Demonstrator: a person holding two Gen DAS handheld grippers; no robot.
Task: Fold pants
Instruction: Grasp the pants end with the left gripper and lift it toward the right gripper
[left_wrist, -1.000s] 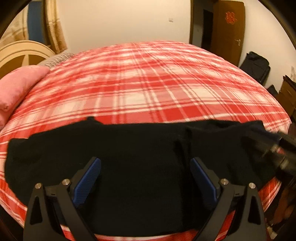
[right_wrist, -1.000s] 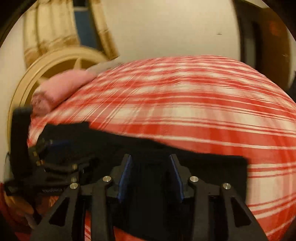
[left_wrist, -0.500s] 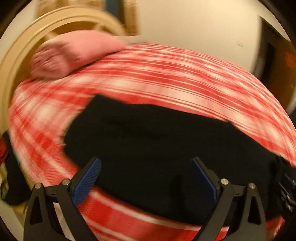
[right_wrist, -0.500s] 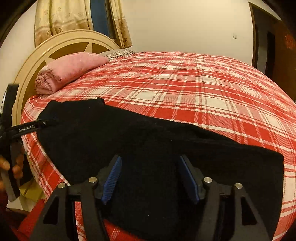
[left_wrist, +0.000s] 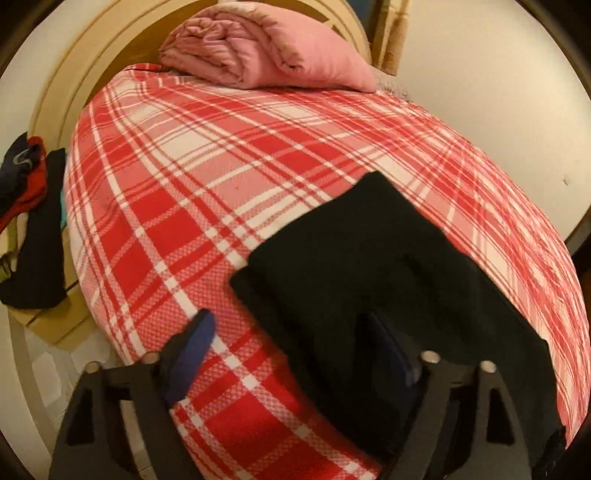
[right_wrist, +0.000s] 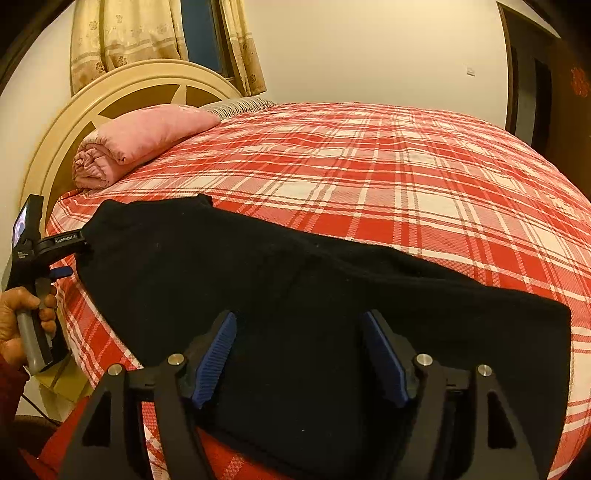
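Pants: black pants (right_wrist: 303, 295) lie flat along the near edge of the bed (right_wrist: 406, 177), folded into a long band; in the left wrist view the pants (left_wrist: 369, 266) show one squared end pointing up the bed toward the headboard.
Bed: covered in a red and white plaid sheet (left_wrist: 207, 192); a rolled pink blanket (left_wrist: 258, 48) sits at its head against a cream headboard (right_wrist: 122, 92).
Left claw: the left claw (left_wrist: 291, 354) points steeply down at the end of the pants. Its jaws have just been closing but are well apart. The left finger (left_wrist: 192, 350) is over bare plaid sheet, just beside the cloth edge; the right finger (left_wrist: 391, 354) is over the black cloth. No pad presses the pants that I can see.
Left hand: seen from the right wrist view, a hand (right_wrist: 22, 317) wraps the grey grip of the left claw (right_wrist: 70, 254) at the far left end of the pants; a dark red sleeve shows below it. The claw tip reaches the cloth edge there; contact cannot be told.
Right claw: the right claw (right_wrist: 299, 354) tilts down over the middle of the pants. Its jaws have just been opening and are wide, with black cloth below them and nothing gripped.
Beside the bed: a heap of dark and red clothes (left_wrist: 29, 221) lies off the bed's edge.
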